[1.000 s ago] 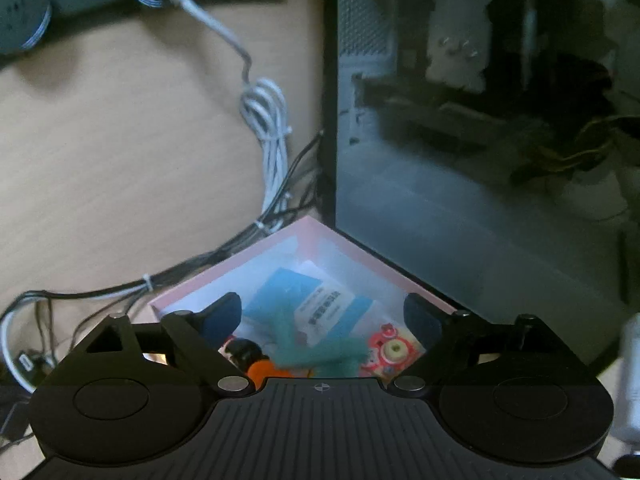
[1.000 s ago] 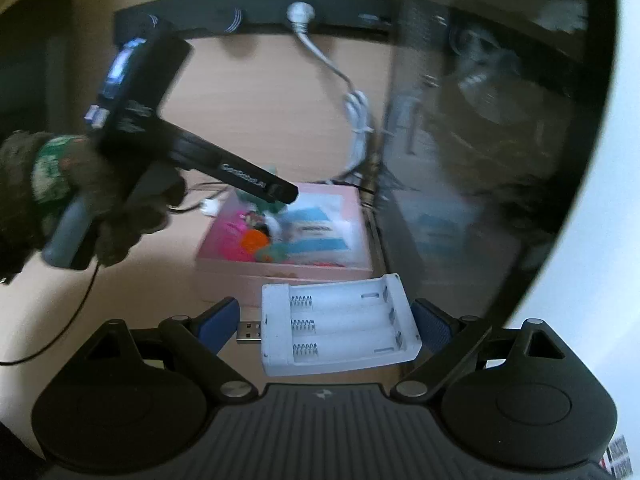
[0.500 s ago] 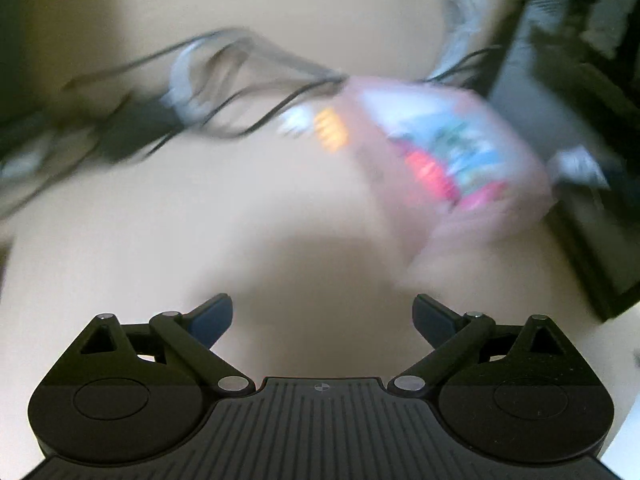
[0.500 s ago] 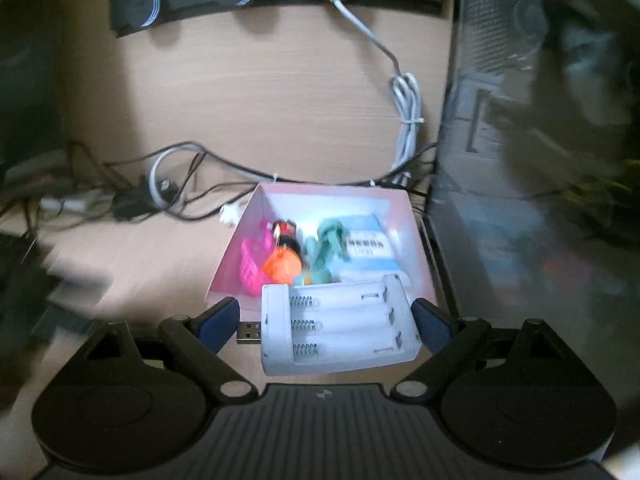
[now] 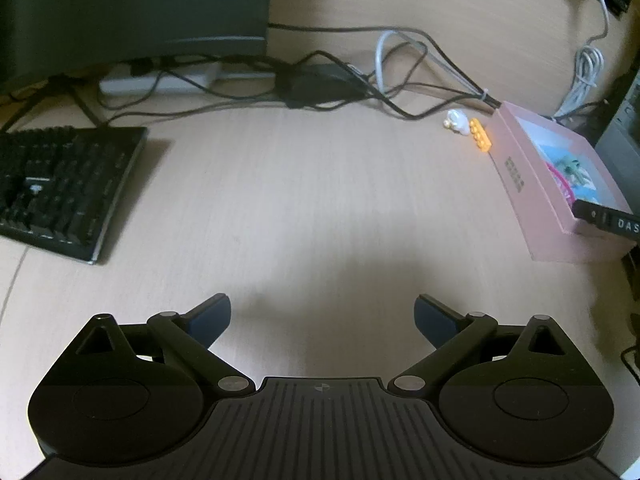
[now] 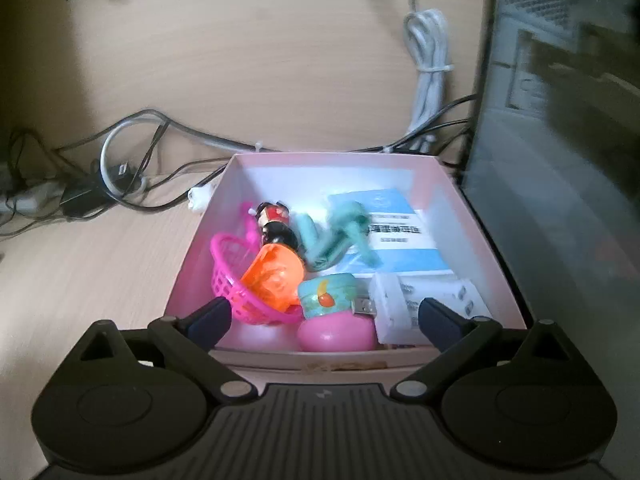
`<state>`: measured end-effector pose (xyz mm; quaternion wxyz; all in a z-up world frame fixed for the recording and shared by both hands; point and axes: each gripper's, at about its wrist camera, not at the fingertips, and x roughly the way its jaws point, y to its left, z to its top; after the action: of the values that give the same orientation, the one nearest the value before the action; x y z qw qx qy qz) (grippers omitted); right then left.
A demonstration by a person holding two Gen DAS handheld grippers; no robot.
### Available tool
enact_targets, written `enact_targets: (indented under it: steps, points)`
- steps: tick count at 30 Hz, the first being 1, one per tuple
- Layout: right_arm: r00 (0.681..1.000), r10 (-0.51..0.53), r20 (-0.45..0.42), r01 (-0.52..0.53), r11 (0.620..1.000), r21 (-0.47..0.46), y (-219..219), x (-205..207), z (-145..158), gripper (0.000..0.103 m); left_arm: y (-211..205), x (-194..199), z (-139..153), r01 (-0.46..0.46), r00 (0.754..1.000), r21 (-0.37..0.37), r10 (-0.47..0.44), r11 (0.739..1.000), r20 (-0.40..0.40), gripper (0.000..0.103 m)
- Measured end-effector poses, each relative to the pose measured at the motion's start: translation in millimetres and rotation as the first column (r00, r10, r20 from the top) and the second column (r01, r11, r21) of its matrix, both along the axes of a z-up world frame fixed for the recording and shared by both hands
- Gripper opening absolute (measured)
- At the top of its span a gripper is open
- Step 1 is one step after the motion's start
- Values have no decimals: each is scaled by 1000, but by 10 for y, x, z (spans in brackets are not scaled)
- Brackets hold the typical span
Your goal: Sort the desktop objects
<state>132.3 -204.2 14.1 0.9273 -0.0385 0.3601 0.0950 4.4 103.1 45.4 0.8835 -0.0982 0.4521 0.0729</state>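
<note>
My right hand-held gripper [image 6: 324,314] is opening over the pink box [image 6: 472,216]; the white battery holder [image 6: 416,300] lies inside. My left hand-held gripper [image 5: 322,316] stands spread, empty, with an orange brick [image 5: 480,141] at two o'clock.

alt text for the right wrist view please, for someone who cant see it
The right claw, its jaws opening, hangs over an open pink box, with a white battery charger lying in the box's near right corner, free of the pads. The box also holds a pink toy basket, a doll and a blue packet.

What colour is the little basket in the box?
Bright pink basket, clearest in the right wrist view.
</note>
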Motion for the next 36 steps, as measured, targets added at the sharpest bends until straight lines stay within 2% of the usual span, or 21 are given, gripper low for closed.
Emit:
enact_targets:
  steps: [5, 8, 12, 17, 20, 22, 24, 27, 33, 34, 36]
  points:
    - [999, 1, -49, 0, 1000, 21, -27, -295, 57, 100, -158, 108, -79, 68, 998, -20, -69, 997, -7, 101]
    - [993, 39, -114, -33, 998, 51, -63, -475, 62, 102, -209, 107, -103, 101, 995, -32, -101, 994, -14, 101]
    - [983, 69, -173, -53, 994, 92, -96, -568, 211, 103, -178, 100, -117, 105, 994, -10, -105, 994, -12, 101]
    - [988, 131, -86, -121, 986, 119, 228, -207, 751, 103, -86, 122, -104, 77, 997, 55, -78, 996, 25, 101]
    - [974, 164, -158, -136, 975, 174, 565, 330, 893, 103, 12, 146, -104, 69, 996, 60, -72, 996, 51, 102]
    - [963, 153, -224, -105, 971, 214, 759, 740, 827, 103, 91, 165, -113, 55, 996, 46, -58, 997, 61, 102]
    - [954, 116, -277, -58, 976, 208, 955, 1127, 686, 103, 187, 181, -128, 42, 997, 24, -44, 999, 67, 102]
    - [940, 56, -337, -4, 988, 152, 1197, 1577, 394, 95, 318, 179, -139, 34, 997, -3, -34, 999, 74, 102]
    - [900, -52, -433, 80, 996, 46, 1440, 2096, -71, 92, 539, 168, -82, 21, 994, -28, -18, 999, 107, 102]
    - [891, -54, -451, 83, 996, 44, 1446, 2140, -119, 89, 571, 175, -75, 11, 994, -36, -7, 999, 111, 102]
    - [871, -50, -488, 82, 996, 44, 1449, 2166, -190, 75, 631, 188, -72, -10, 993, -57, 17, 998, 115, 102]
